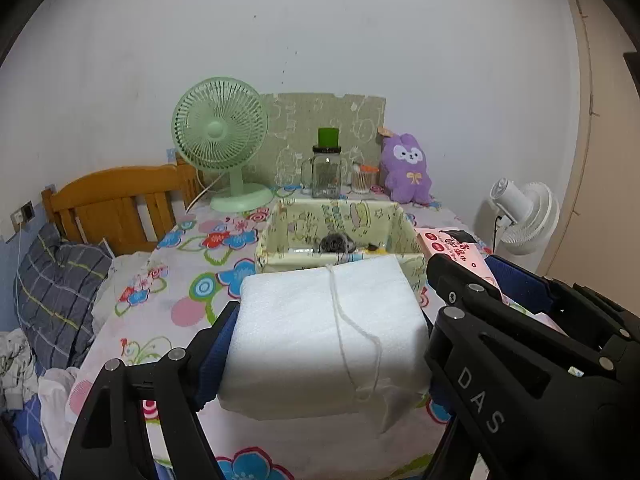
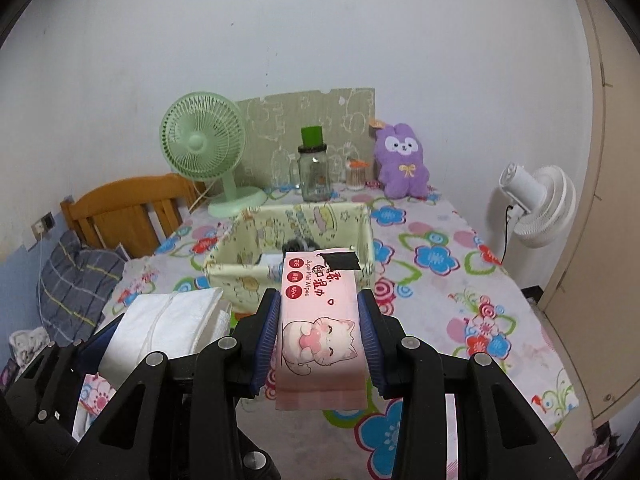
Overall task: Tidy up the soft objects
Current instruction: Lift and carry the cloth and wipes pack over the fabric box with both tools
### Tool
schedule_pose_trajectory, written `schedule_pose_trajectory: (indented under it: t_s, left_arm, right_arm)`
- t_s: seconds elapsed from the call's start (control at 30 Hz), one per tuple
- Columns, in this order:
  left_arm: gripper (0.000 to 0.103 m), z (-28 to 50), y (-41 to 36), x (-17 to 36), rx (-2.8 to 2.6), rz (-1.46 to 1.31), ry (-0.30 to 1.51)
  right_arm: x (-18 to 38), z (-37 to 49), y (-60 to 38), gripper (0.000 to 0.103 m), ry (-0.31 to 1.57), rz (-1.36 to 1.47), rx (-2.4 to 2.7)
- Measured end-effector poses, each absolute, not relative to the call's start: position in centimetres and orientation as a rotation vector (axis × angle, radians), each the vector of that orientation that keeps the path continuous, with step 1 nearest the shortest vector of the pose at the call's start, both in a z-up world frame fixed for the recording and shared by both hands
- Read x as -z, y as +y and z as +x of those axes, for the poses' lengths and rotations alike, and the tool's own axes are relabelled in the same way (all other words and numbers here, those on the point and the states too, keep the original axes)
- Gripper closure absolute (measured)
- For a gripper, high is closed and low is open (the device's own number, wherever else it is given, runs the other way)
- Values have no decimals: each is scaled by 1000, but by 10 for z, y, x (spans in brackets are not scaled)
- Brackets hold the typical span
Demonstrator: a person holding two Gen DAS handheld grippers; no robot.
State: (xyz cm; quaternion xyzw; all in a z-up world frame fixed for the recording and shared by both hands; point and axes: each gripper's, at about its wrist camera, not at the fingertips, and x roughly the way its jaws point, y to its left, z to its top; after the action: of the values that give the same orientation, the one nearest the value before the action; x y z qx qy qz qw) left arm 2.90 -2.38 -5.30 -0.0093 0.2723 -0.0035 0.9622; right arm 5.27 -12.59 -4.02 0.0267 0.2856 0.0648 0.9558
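My left gripper (image 1: 326,340) is shut on a white foam-like bundle (image 1: 320,320) tied with white string and holds it above the flowered tablecloth. My right gripper (image 2: 320,304) is shut on a pink wipes pack (image 2: 320,320) with a cat picture, blue pads pressing both long sides. Both loads hang just in front of a pale yellow fabric basket (image 1: 280,216) (image 2: 224,268), which has a dark furry thing (image 1: 334,243) inside. The bundle (image 2: 168,320) shows at lower left in the right wrist view; the pack (image 1: 452,244) shows at right in the left wrist view. A purple plush rabbit (image 2: 402,164) sits at the back.
Behind the basket stand a green desk fan (image 1: 220,136), a glass jar (image 1: 326,172) with a green lid, a small swab tub (image 1: 364,178) and a cardboard sheet (image 1: 320,120) on the wall. A white fan (image 2: 536,208) is right; a wooden headboard (image 1: 116,200) and plaid pillow (image 1: 60,288) left.
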Motion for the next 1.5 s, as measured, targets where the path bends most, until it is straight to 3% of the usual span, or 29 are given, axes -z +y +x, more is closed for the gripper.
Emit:
schedule_pose_trajectory:
  t_s: [0.7, 1.5]
  left_arm:
    - [21, 50, -25, 10, 24, 4, 478]
    - [21, 115, -26, 16, 37, 6, 508]
  right_arm:
    - [-2, 73, -129, 61, 510, 65, -129]
    - [5, 142, -127, 61, 535, 73, -117]
